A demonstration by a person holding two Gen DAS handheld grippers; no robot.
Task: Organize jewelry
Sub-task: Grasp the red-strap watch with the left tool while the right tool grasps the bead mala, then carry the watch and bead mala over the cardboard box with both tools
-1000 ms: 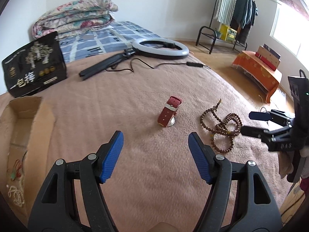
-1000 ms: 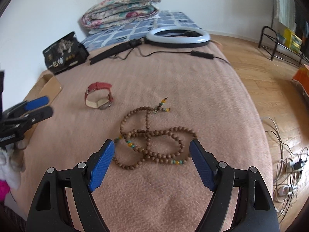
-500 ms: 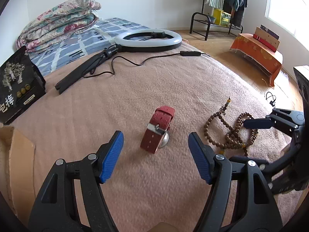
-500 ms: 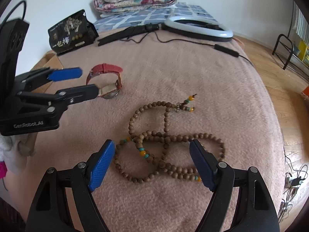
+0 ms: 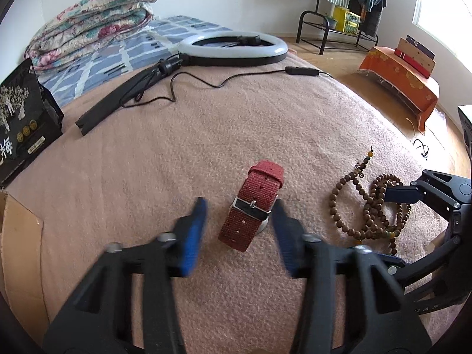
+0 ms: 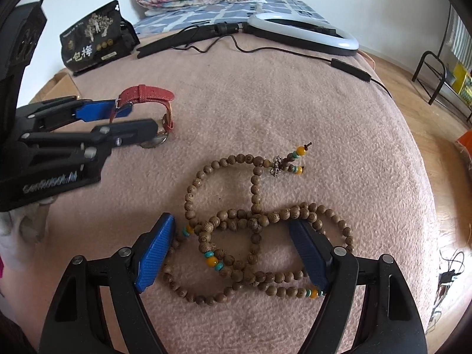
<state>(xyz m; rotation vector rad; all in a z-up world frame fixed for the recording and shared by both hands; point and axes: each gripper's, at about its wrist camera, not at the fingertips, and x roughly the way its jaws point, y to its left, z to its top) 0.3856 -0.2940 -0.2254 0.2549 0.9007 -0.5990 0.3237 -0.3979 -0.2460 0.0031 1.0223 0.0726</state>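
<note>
At the far left edge of the bed a cardboard box (image 5: 17,236) stands open, probably where the jewelry is meant to go; next to the right, the left gripper (image 5: 239,224) has come down and forward over the pink blanket (image 5: 236,118) until the red watch (image 5: 253,206), which a second ago lay well ahead of it, stands between its blue pads (image 5: 193,233); its jaws have just been closing, blurred in the left view, and sit about a third open; in the right view they bracket the strap, but a small gap shows on each side in the left view, so no grip yet; further right, the right gripper (image 6: 233,253) has also sunk, now hanging wide open and holding nothing, its fingers straddling the tangled brown beads (image 6: 253,221) that earlier lay ahead of it; both pickups look set up, the watch one nearly done, the beads one still needing the jaws to shut
</note>
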